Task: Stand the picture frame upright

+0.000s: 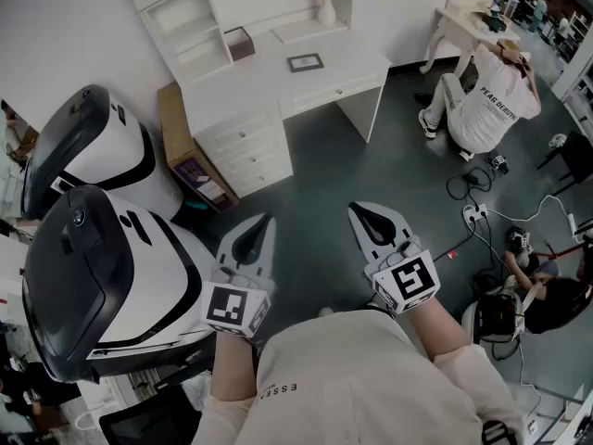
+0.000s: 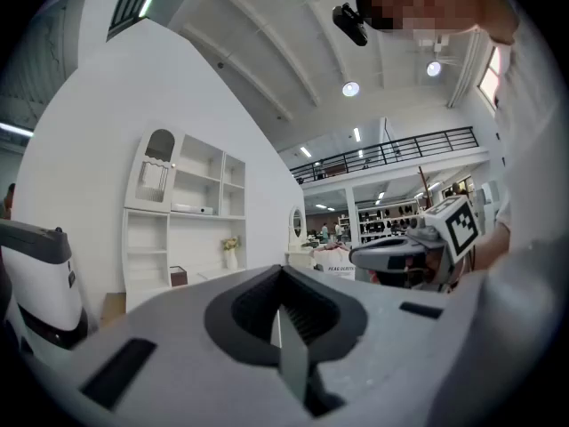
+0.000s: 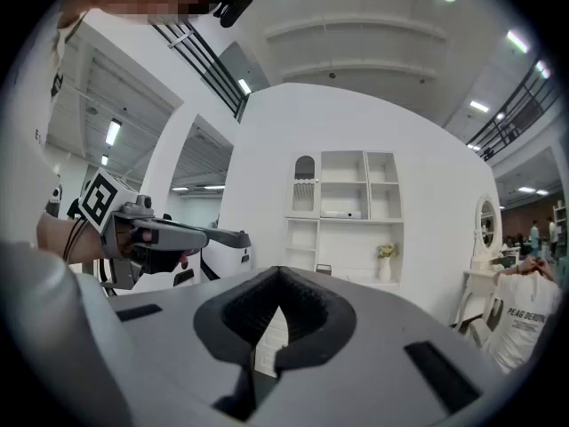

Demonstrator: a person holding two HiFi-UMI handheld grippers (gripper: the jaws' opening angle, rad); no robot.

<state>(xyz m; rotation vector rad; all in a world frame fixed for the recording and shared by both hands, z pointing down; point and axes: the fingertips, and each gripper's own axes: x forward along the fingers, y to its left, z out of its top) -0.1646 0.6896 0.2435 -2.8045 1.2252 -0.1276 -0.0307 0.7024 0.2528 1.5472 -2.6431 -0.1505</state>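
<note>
The picture frame [image 1: 305, 62] lies flat on the white desk [image 1: 352, 58], far ahead across the dark floor. It is dark-rimmed and small, between a brown box [image 1: 239, 43] and a vase of flowers [image 1: 325, 3]. My left gripper [image 1: 259, 222] and right gripper [image 1: 363, 211] are held side by side close to my chest, both pointing level toward the desk and well short of it. Both are shut with nothing between the jaws, as the left gripper view [image 2: 283, 314] and the right gripper view [image 3: 277, 327] also show. The frame itself does not show in either gripper view.
Two large white-and-black machines [image 1: 93, 276] stand at the left. A cardboard box [image 1: 190, 151] leans beside the desk drawers [image 1: 246, 151]. A person [image 1: 491, 95] crouches by a white vanity table [image 1: 463, 17] at the upper right. Cables [image 1: 482, 213] and another person [image 1: 547, 290] are at the right.
</note>
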